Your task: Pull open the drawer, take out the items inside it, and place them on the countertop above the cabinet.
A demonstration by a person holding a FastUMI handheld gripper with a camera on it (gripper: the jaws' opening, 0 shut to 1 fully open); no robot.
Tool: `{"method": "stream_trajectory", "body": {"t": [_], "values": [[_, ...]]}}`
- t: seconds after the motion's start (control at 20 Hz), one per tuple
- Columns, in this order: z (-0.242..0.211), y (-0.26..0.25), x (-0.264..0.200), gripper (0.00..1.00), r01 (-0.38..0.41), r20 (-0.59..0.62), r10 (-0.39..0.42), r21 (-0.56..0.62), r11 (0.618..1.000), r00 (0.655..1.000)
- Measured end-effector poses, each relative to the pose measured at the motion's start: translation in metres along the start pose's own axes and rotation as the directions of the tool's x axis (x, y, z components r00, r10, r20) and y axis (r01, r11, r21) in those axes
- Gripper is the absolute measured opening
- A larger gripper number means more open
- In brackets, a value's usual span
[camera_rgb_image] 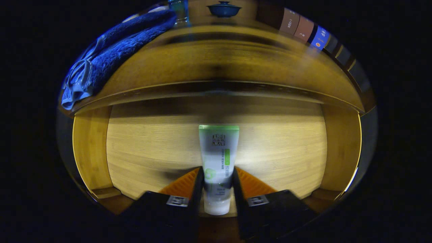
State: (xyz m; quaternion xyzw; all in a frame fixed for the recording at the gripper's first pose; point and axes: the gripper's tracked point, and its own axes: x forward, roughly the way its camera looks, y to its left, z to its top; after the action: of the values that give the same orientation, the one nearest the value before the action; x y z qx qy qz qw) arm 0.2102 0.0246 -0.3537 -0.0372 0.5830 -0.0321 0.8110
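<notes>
the gripper clamps a white-and-green tube above the open drawer, wide bare floor either side; label too blurred to read.

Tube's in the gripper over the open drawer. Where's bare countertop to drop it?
The gripper is shut on the tube. The countertop is bare across its middle and front edge, between the blue towel and the boxes. It is crowded at the back by the lidded bowl.

drawer: open, wooden | tube: white, green-ended, clamped between hand-held gripper fingers, above drawer floor
</notes>
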Motion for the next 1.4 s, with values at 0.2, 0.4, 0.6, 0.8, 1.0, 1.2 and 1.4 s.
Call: {"method": "stream_trajectory", "body": {"t": [0.2,0.4,0.6,0.8,1.0,1.2,1.4], "values": [[-0.001,-0.002,-0.002,0.3,0.008,0.044,-0.006,-0.034,0.999,0.999],[-0.008,-0.001,-0.011,0.3,-0.039,0.063,0.038,0.019,0.999,0.997],[-0.011,-0.002,-0.026,0.3,-0.061,0.1,0.058,0.025,0.998,0.993],[-0.013,-0.005,-0.061,0.3,-0.084,0.177,0.08,0.016,0.996,0.981],[0.002,-0.011,-0.104,0.3,-0.088,0.313,0.082,0.004,0.996,0.946],[0.017,-0.014,-0.153,0.3,-0.094,0.429,0.093,-0.02,0.995,0.898],[0.053,-0.014,-0.182,0.3,-0.113,0.468,0.112,-0.026,0.993,0.877]]}}
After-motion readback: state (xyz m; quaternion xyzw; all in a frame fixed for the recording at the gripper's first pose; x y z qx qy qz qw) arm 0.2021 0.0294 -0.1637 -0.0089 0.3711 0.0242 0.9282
